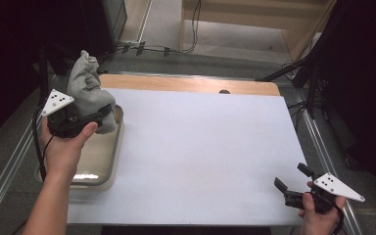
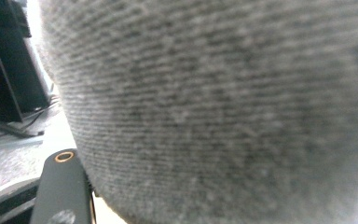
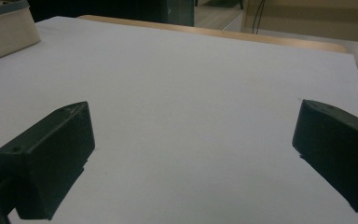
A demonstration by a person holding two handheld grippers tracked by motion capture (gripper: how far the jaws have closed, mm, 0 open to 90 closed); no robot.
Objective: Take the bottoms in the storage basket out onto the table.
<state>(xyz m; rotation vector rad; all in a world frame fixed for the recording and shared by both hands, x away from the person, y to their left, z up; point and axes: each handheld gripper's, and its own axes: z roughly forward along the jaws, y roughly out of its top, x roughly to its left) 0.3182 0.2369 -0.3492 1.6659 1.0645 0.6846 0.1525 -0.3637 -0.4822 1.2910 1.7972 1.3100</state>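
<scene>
- Left gripper (image 1: 105,113): jaws clamped on grey cloth (image 1: 89,88), held above metal tray (image 1: 108,166) at table's left edge; far jaw hidden by fabric.
- Right gripper (image 1: 291,179): jaws spread wide, nothing between, over white tabletop (image 1: 200,147).

A wooden table (image 1: 186,84) carried a white sheet (image 1: 196,152) over most of it, with a metal tray (image 1: 108,161) at its left edge.

My left gripper (image 1: 103,115) holds a cloth (image 1: 85,83) above the tray (image 1: 111,161) at the surface's (image 1: 196,147) left edge. My right gripper (image 1: 289,183) sits at the near right corner, well apart from both.
</scene>
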